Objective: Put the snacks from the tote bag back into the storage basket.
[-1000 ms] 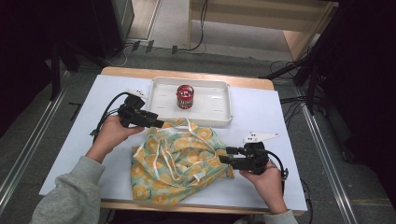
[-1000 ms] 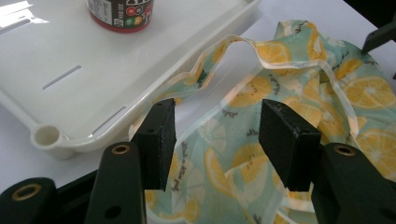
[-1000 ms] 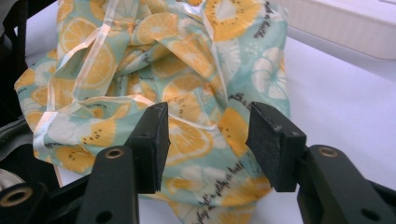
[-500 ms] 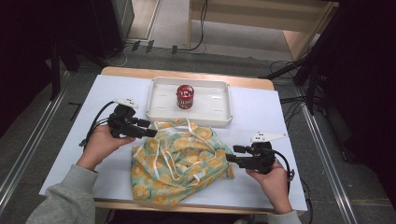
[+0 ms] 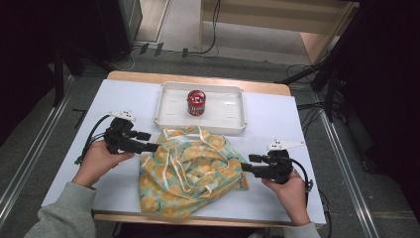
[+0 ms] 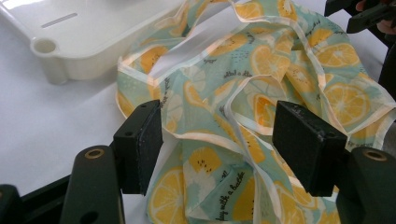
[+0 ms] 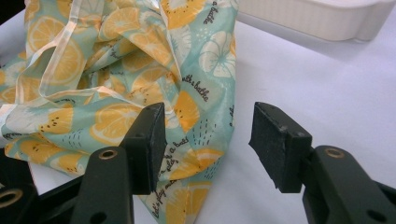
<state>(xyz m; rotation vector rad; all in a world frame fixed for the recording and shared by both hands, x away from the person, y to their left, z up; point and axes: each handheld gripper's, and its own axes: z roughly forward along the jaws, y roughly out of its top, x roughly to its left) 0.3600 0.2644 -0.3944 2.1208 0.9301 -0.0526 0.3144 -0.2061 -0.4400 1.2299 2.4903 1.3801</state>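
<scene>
A crumpled teal cloth bag with an orange-slice print (image 5: pixel 190 173) lies on the white table in front of a white tray (image 5: pixel 168 106). A red can (image 5: pixel 196 102) stands in that tray. My left gripper (image 5: pixel 151 147) points at the bag's left edge. Its jaws have just been opening and now stand wide, with cloth and a pale strap between them (image 6: pixel 217 140) but not pinched. At the bag's right edge, my right gripper (image 5: pixel 245 167) is open too. The cloth's hem lies by its left pad (image 7: pixel 149 144), and bare table shows in the rest of the gap.
The tray's near rim (image 6: pixel 70 56) is close to the bag's far edge. Cables trail from both grippers across the table. Bare table (image 5: pixel 129 99) stretches left of the tray, and another bare stretch (image 5: pixel 277 124) lies to the right. The wooden front edge (image 5: pixel 119 218) is near my forearms.
My left gripper has drawn back to the left and toward the near edge, off the bag's top, and its jaws have spread. The right hand has hardly moved.
</scene>
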